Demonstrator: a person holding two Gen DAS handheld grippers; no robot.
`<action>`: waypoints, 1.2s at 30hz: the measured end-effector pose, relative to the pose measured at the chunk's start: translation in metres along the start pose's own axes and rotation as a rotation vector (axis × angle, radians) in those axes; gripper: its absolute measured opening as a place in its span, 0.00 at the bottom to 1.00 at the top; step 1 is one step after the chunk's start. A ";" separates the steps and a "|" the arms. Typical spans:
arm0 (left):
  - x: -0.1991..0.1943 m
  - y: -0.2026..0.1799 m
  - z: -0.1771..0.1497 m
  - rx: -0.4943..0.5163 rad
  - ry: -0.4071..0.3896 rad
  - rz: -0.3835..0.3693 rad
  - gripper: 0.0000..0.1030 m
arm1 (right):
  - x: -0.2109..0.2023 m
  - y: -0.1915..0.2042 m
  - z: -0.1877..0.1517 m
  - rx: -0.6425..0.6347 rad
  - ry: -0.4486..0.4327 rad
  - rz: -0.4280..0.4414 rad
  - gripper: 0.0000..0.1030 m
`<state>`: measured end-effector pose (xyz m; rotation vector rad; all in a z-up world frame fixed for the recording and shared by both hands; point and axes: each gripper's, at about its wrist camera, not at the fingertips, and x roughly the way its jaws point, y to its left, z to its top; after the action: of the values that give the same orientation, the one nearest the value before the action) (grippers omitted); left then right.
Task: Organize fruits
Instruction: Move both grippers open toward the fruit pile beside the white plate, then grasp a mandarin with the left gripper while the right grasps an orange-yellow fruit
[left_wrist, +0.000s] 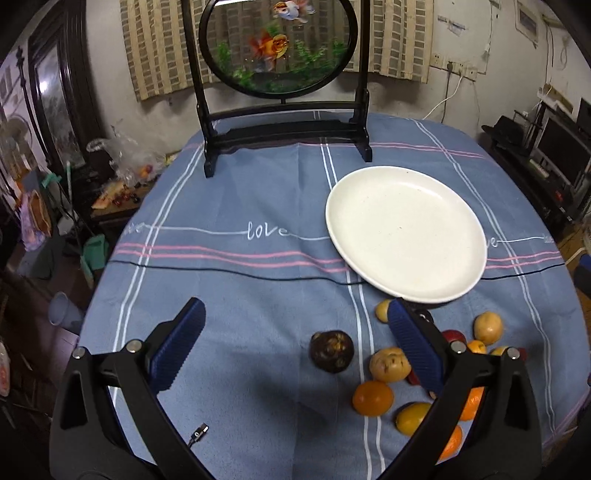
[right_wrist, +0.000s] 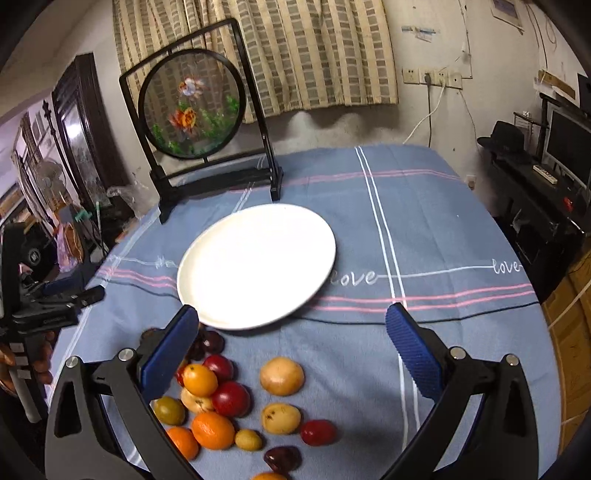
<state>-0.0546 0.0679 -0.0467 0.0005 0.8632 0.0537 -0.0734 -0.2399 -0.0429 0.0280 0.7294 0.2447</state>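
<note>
Both tongs are held wide apart with nothing between their blue pads: the left gripper (left_wrist: 295, 343) is poised over the blue tablecloth (left_wrist: 236, 192) beside a dark round fruit (left_wrist: 331, 351), and the right gripper (right_wrist: 291, 350) is held above the pile of fruits (right_wrist: 221, 410), which is gathered on the cloth just in front of the white plate (right_wrist: 255, 266). No fruit is seen on the plate. A framed goldfish screen (right_wrist: 192, 107) is stood at the far edge of the table.
</note>
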 end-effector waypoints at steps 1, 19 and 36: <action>-0.001 0.002 -0.002 -0.003 0.001 -0.016 0.97 | -0.001 0.002 -0.001 -0.022 0.000 -0.007 0.99; -0.016 -0.052 -0.038 0.231 0.067 -0.291 0.97 | -0.001 0.010 -0.071 -0.119 0.278 0.175 0.88; 0.003 -0.101 -0.106 0.305 0.301 -0.420 0.97 | 0.036 0.024 -0.135 -0.063 0.504 0.169 0.38</action>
<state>-0.1282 -0.0351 -0.1201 0.0990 1.1493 -0.4829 -0.1424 -0.2164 -0.1647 -0.0334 1.2224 0.4447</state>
